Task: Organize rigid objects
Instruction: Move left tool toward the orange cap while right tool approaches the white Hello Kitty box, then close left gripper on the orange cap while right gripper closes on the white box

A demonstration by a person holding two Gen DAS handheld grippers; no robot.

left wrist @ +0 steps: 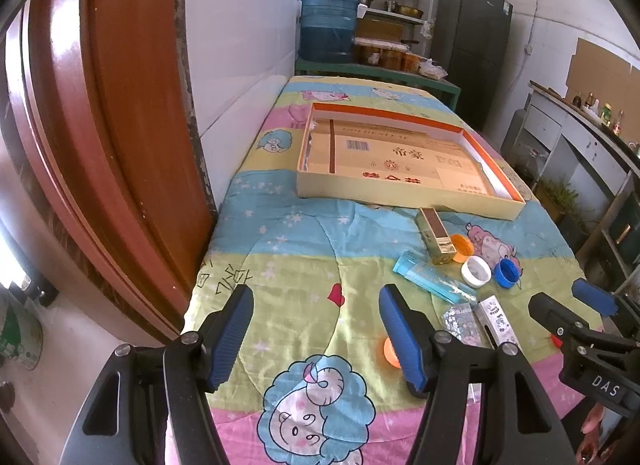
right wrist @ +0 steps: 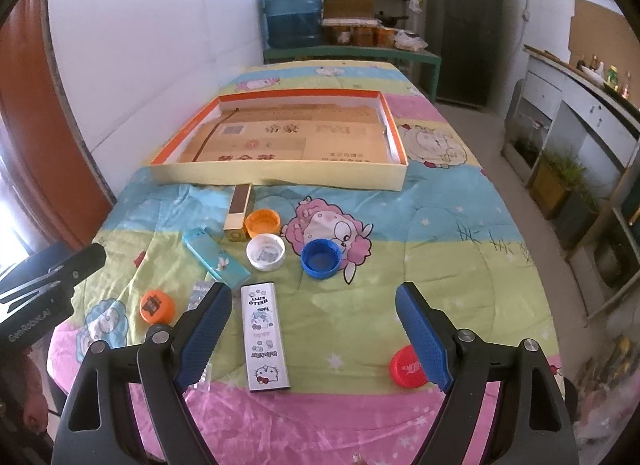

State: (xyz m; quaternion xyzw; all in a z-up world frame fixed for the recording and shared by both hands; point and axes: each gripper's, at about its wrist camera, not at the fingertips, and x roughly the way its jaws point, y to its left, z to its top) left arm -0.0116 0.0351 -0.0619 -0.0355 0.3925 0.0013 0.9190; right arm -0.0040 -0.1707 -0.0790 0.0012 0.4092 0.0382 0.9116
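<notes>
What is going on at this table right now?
A person holds two grippers over a quilt-covered table. The left gripper and right gripper are both open and hold nothing. Bottle caps and small boxes lie loose on the quilt, and the tray behind them holds none of them yet.

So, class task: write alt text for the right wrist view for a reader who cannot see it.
An open right tool hovers over a cartoon quilt strewn with bottle caps and small boxes, a Hello Kitty box lying between its fingers. Beyond them sits a shallow, orange-rimmed tray.
</notes>
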